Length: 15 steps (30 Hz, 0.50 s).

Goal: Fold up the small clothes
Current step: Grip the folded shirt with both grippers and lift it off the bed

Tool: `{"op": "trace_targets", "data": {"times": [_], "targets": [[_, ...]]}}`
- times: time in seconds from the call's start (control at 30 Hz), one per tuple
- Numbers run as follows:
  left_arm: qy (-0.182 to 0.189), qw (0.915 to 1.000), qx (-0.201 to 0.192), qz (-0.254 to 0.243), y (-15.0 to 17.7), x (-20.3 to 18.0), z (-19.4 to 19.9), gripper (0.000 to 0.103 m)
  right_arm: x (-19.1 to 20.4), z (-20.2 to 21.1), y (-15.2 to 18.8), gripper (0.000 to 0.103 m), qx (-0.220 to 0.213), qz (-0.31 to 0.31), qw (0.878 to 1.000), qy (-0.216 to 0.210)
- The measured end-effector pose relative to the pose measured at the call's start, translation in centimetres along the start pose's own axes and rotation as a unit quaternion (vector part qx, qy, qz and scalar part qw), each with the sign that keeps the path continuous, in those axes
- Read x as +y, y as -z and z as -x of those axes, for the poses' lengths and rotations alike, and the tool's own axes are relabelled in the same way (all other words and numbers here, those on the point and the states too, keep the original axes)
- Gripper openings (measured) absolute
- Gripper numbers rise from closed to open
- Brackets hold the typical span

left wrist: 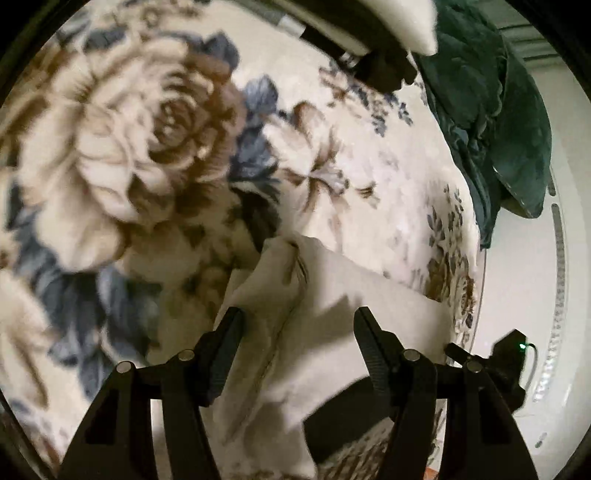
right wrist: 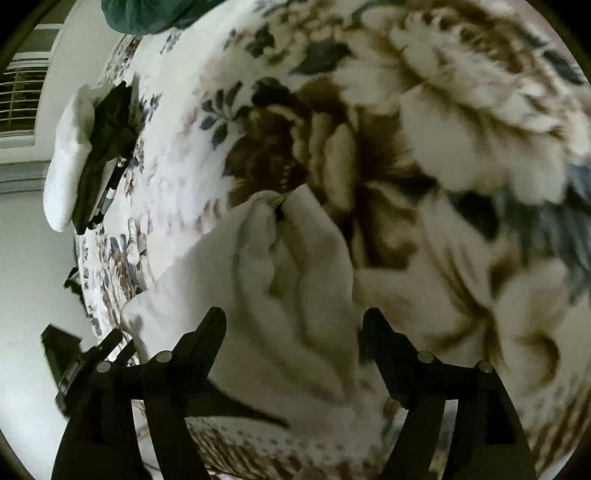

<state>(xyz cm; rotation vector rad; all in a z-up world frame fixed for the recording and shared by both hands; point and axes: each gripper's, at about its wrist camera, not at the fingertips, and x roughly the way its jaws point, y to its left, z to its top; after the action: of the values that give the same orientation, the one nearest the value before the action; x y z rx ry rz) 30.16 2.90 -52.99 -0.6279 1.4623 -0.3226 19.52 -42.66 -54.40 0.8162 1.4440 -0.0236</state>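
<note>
Left jaws: the left gripper is seen with its jaws held apart; the white cloth lies in the gap between them, and no pad is seen pressing on it.
Right jaws: the right gripper is seen with its jaws spread wide; the white cloth lies below and between them, and it is not clamped.
White cloth: it is found crumpled on the blanket, bunched into soft folds, with a narrow end pointing away from both cameras. Whether the fingers touch it cannot be told.
Blanket: a plush spread with large brown roses and blue-grey leaves is shown under the cloth; in the right view the blanket fills most of the frame.
Black item: a dark garment is seen at the far edge of the blanket; in the right view it lies beside a white pad.
White pad: a pale pad is seen just beside the black item, at the bed's edge; in the left view it is at the top.
Green cloth: a dark green heap is seen at the blanket's far right edge, well apart from the white cloth; in the right view it is cut by the top edge.
Window: blinds are seen at the far left of the right view.
</note>
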Motion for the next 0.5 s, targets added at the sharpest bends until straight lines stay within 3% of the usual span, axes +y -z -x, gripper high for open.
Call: {"op": "trace_targets", "data": {"times": [0.1,0.23,0.33,0.5], "targets": [[0.029,0.9994,0.018,-0.009,0.3,0.7,-1.8,0.060,-1.4,-2.0,-0.4,0.086,0.024,0.012,0.999,-0.037],[0.072,0.9972,0.020,-0.006,0.3,0.9,-3.0,0.078,-1.6,-4.0,-0.7,0.093,0.052,0.021,0.994,-0.091],[0.086,0.9960,0.020,-0.012,0.4,0.5,-3.0,0.084,-1.0,-4.4,-0.4,0.093,0.080,0.032,0.986,-0.140],[0.078,0.9967,0.024,-0.009,1.3,0.9,-0.9,0.084,1.1,-6.2,0.1,0.093,0.108,0.057,0.984,-0.126]]}}
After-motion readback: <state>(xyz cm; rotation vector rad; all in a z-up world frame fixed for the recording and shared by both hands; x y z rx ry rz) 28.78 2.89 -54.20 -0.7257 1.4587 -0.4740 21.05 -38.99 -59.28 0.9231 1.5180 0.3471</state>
